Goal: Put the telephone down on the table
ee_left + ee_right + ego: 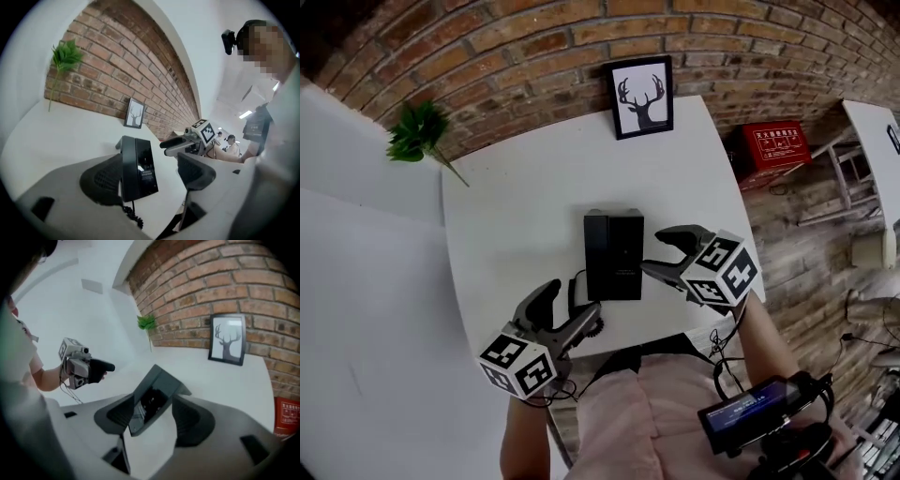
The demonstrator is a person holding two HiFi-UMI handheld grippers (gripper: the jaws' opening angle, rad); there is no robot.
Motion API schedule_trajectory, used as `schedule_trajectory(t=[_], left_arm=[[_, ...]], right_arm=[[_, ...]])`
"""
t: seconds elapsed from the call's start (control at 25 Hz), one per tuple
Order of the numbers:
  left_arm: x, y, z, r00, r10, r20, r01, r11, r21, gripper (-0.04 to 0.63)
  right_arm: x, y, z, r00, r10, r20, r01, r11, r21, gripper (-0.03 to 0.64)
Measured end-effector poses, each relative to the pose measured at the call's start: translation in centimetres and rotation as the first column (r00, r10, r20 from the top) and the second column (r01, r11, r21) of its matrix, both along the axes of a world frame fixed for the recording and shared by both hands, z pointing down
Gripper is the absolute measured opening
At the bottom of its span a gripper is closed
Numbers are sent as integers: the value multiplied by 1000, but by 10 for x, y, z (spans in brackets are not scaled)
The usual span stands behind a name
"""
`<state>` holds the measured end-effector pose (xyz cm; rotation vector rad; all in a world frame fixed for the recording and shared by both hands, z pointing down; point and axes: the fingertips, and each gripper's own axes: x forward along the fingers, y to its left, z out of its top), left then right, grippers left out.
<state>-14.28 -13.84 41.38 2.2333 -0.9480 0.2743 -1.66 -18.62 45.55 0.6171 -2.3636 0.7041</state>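
Observation:
A black telephone (614,255) lies flat in the middle of the white table (516,206), and its coiled cord (577,284) trails off its near left side. My left gripper (572,309) hovers near the phone's near left corner, open and holding nothing. To the right of the phone, my right gripper (668,251) is likewise open and empty. In the left gripper view the telephone (138,168) shows beyond the spread jaws of that gripper (154,174). The right gripper view has the telephone (152,397) past its own parted jaws (152,419), clear of both pads.
A framed deer picture (641,97) leans on the brick wall (544,47) at the table's far edge. A green plant sprig (420,131) sticks out at the far left corner. A red box (776,145) sits on the floor to the right.

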Motion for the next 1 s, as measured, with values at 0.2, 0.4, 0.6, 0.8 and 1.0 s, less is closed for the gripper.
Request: schedule_trajectory(t=[0.2, 0.4, 0.6, 0.8, 1.0], left_arm=[[-13, -14, -80, 987, -159, -7, 155, 954, 255, 173], [-19, -13, -159, 956, -292, 1, 249, 818, 519, -1], [-21, -5, -208, 926, -377, -2, 283, 692, 664, 0], [-17, -2, -226, 924, -382, -1, 273, 659, 700, 0], [-10, 3, -230, 925, -379, 18, 249, 643, 724, 0]], right_arm=[[-4, -3, -97, 974, 157, 164, -201, 933, 297, 156], [-13, 13, -185, 929, 199, 312, -346, 768, 540, 26], [-17, 32, -227, 902, 211, 377, -414, 670, 616, 6], [-22, 42, -244, 896, 196, 400, -425, 640, 640, 5], [-24, 48, -250, 894, 183, 408, -428, 618, 660, 3]])
